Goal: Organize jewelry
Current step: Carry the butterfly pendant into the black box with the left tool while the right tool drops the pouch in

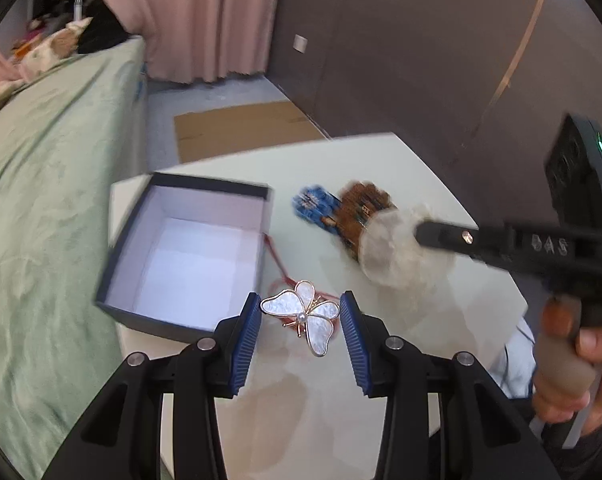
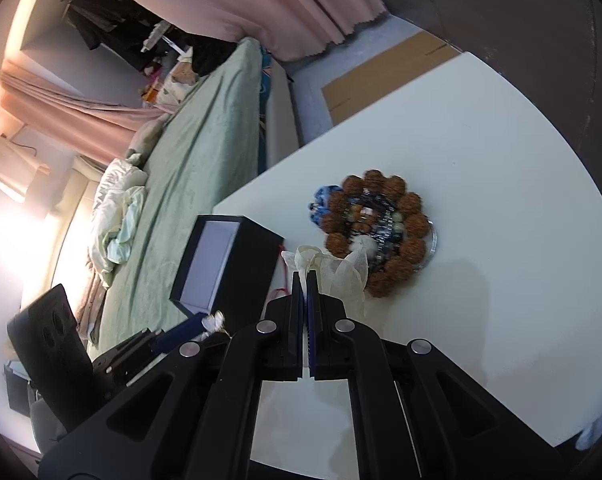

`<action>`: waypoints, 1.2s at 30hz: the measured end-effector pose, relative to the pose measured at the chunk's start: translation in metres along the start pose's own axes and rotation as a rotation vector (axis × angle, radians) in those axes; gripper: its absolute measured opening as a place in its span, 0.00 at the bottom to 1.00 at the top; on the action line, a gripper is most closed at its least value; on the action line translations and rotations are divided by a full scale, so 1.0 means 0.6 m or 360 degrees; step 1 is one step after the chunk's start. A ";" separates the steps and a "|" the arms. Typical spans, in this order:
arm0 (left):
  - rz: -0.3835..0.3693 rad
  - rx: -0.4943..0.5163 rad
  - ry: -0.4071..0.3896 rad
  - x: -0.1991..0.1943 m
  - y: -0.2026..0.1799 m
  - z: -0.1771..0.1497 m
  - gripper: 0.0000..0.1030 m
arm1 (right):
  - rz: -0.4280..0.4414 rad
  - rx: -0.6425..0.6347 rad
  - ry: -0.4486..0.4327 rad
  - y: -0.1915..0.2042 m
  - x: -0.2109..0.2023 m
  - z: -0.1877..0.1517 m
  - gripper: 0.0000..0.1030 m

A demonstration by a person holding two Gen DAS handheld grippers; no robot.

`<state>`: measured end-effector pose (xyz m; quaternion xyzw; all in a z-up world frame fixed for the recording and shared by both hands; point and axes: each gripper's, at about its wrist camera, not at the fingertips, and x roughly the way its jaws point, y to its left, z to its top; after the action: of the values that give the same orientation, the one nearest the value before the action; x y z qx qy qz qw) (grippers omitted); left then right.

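A white pearly butterfly brooch (image 1: pixel 307 314) sits between the blue pads of my left gripper (image 1: pixel 300 322); the jaws touch its wing tips and hold it above the table. An open dark box (image 1: pixel 185 252) with a white inside stands just left of it, also in the right wrist view (image 2: pixel 225 264). My right gripper (image 2: pixel 304 280) is shut on a sheer cream organza pouch (image 2: pixel 341 268), seen in the left wrist view (image 1: pixel 397 248) over a brown bead bracelet (image 2: pixel 381 224) and blue beads (image 1: pixel 315 208). A red cord (image 1: pixel 279 268) lies by the box.
The white table (image 2: pixel 481 184) ends near a bed with a green cover (image 1: pixel 49 200) on the left. Flat cardboard (image 1: pixel 241 128) lies on the floor beyond the table. A dark wall (image 1: pixel 421 40) stands behind.
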<state>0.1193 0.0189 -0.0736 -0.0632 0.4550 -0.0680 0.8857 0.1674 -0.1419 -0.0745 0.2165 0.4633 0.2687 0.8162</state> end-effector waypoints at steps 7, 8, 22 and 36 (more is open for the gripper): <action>0.0013 -0.0181 -0.0129 -0.035 0.053 0.022 0.38 | 0.0082 -0.0035 -0.0019 0.026 0.010 0.001 0.03; 0.0019 -0.0208 -0.0146 -0.038 0.061 0.025 0.38 | 0.0093 -0.0039 -0.0020 0.029 0.011 0.001 0.03; 0.0059 -0.0483 -0.0425 -0.102 0.134 0.034 0.89 | 0.0351 -0.0121 -0.0080 0.106 0.044 -0.011 0.03; 0.0155 -0.0606 -0.0417 -0.122 0.175 0.012 0.92 | 0.0462 -0.0082 -0.0082 0.150 0.095 -0.006 0.47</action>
<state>0.0896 0.1354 -0.0293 -0.2153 0.3431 0.0706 0.9115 0.1672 -0.0366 -0.0583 0.2670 0.3991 0.3901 0.7856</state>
